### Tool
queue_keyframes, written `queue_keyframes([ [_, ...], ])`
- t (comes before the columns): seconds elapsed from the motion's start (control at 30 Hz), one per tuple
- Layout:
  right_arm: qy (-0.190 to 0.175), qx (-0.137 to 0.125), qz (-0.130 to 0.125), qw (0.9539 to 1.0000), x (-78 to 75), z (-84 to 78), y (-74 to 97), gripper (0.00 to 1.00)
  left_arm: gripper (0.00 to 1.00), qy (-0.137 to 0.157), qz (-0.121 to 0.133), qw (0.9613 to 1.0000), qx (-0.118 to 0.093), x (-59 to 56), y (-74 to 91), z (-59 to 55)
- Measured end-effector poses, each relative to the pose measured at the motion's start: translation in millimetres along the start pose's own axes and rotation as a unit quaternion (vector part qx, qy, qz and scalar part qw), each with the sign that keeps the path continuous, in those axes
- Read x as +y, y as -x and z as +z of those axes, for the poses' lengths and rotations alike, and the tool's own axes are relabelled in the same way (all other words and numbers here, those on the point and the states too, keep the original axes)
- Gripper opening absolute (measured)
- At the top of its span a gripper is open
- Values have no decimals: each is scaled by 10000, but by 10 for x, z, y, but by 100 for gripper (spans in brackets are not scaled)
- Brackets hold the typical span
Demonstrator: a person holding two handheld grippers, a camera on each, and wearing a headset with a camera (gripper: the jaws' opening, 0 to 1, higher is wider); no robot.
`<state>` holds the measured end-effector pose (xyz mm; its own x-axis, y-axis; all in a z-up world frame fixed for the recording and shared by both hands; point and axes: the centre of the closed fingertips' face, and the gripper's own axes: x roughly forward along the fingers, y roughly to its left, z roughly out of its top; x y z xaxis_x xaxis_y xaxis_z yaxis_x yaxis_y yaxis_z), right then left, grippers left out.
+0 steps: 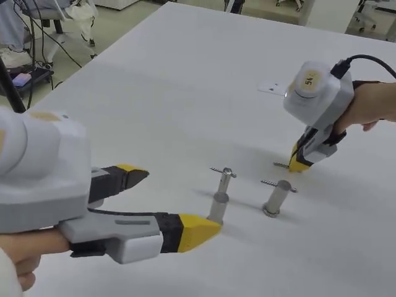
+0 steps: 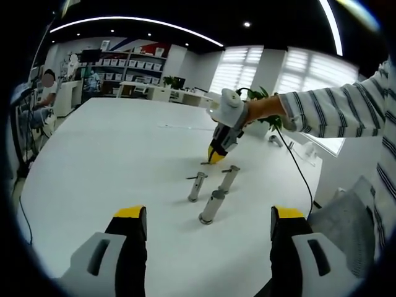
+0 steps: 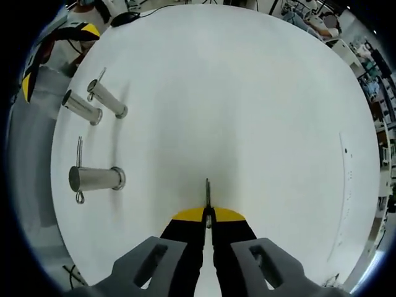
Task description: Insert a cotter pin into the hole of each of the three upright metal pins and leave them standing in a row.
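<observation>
Left gripper (image 1: 174, 199): jaws spread wide with nothing between them. I hold it low over the table, one yellow tip just beside the plain pin.
Right gripper (image 1: 299, 163): jaws pinched together on the held cotter pin.
Held cotter pin (image 3: 207, 193): sticks straight out past the right gripper's tips, low over the table (I cannot tell whether it touches).
Plain pin (image 1: 218, 208): standing, nearest my left gripper.
Second pin (image 1: 225, 180): standing just behind the plain pin.
Rear cotter pin (image 1: 221, 170): crosswise through the second pin's top.
Third pin (image 1: 276, 198): standing near the other two, between them and my right gripper.
Side cotter pin (image 1: 278, 184): crosswise through the third pin's top.
Table (image 1: 185, 80): white; carries all three pins.
</observation>
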<state>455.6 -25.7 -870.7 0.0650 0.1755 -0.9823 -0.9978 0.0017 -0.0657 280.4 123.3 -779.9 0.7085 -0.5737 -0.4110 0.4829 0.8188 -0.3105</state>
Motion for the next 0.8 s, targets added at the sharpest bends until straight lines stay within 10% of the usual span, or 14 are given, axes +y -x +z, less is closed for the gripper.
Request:
queue_keyframes([
  [0.43, 337, 27, -476, 9983, -38, -83, 40, 2, 81, -126, -32, 9999, 89, -130, 7, 49],
  [0.8, 239, -741, -1067, 9912, -148, 113, 410, 2, 80, -218, -54, 9996, 174, -158, 6, 35],
])
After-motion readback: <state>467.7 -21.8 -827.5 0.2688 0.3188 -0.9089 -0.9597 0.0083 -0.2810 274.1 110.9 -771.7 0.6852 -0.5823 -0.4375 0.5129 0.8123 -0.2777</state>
